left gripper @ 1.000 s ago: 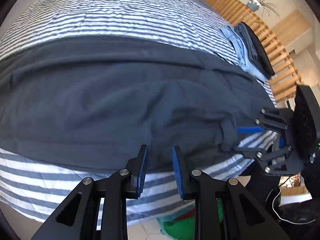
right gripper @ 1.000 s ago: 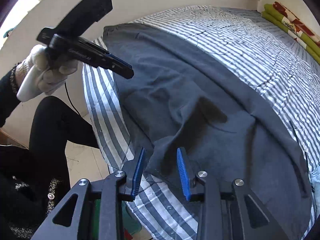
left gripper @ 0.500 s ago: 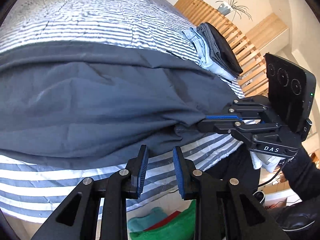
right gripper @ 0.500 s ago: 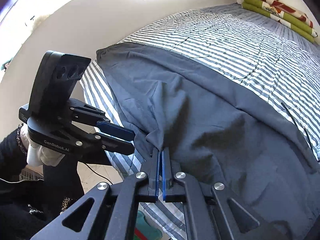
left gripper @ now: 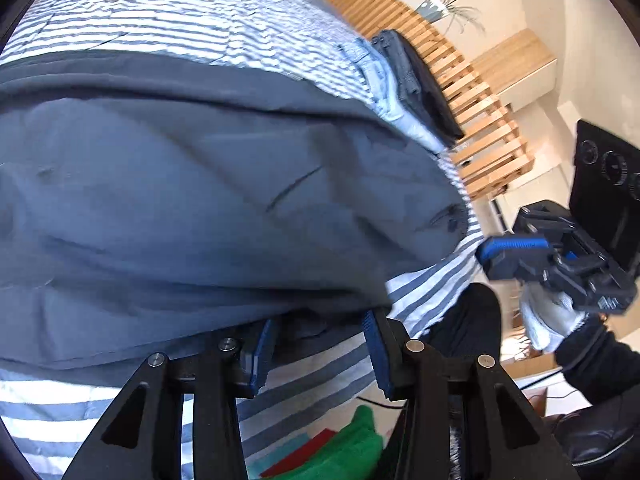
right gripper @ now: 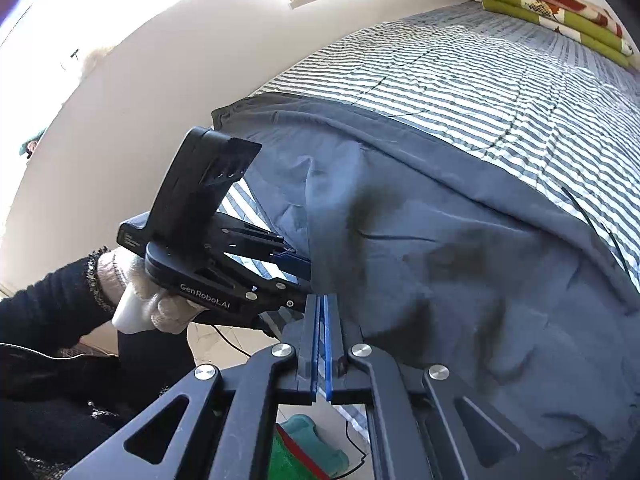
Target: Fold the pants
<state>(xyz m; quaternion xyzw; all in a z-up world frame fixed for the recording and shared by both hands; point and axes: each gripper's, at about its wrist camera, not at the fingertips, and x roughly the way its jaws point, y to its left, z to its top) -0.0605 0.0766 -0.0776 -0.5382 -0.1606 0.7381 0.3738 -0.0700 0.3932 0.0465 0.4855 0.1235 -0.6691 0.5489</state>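
Striped bedding (left gripper: 224,20) covers the bed, and the dark grey pants (left gripper: 192,208) lie spread across it, their near edge hanging toward the bedside. The left gripper (left gripper: 320,344) has just been opening its jaws, which now stand apart around that near hem without pressing it. The right gripper (right gripper: 321,344) is pinched tight, with pants fabric bunched at its tips, though whether it's really clamped isn't clear.

The left gripper (right gripper: 298,270) body reads "GenRobot.AI".
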